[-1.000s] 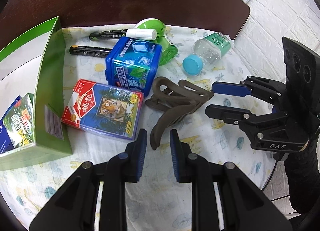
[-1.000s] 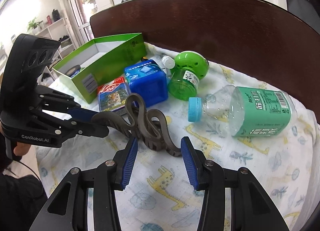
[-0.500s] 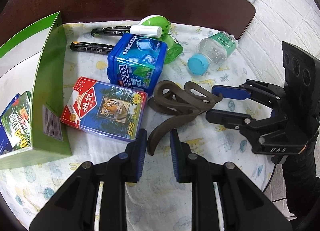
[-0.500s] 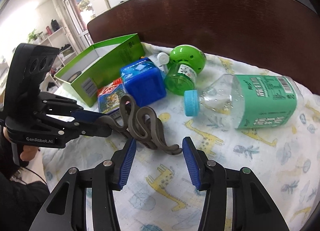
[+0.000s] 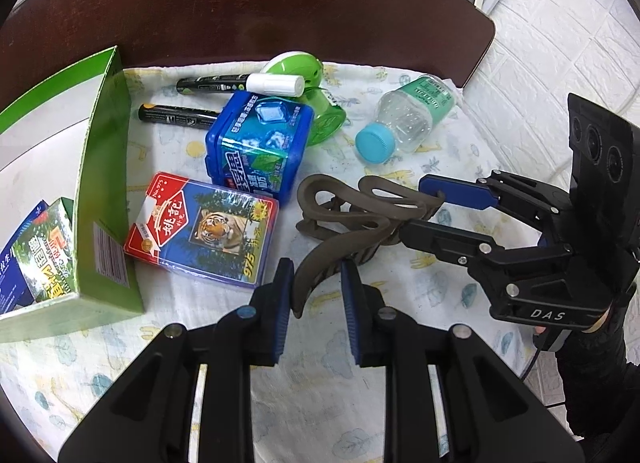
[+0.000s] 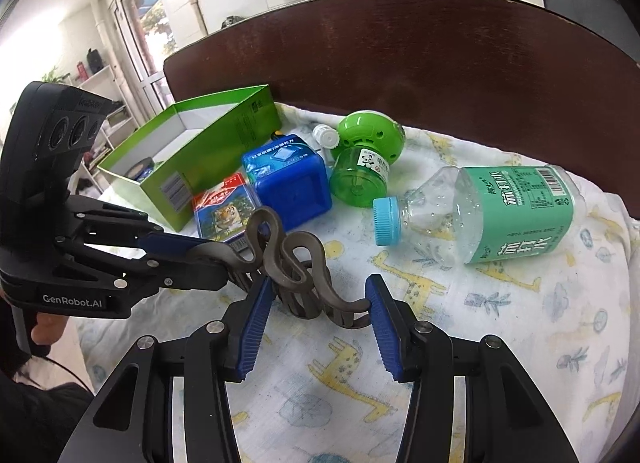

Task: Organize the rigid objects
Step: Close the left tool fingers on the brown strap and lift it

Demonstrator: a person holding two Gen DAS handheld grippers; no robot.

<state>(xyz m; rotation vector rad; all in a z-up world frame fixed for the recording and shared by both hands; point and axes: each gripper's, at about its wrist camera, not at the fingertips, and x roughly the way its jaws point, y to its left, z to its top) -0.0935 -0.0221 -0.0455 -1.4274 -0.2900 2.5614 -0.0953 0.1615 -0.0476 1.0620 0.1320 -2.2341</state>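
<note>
Both grippers on the brown hair claw, mid-table

The hair claw (image 5: 344,219) sits on the giraffe-print cloth (image 5: 400,343) at about 12 o'clock off the left gripper (image 5: 316,295), long axis running roughly 7 to 2 o'clock in that view. Left's jaws look pinched on its near tail end, nearly closed. The right gripper (image 6: 318,311) comes in from the 3 o'clock side, jaws about half spread, straddling the far end with one curl touching its right pad; can't tell if the other pad presses. Green box (image 5: 100,199) waits at 9 o'clock, so left looks nearer for the drop.
</note>
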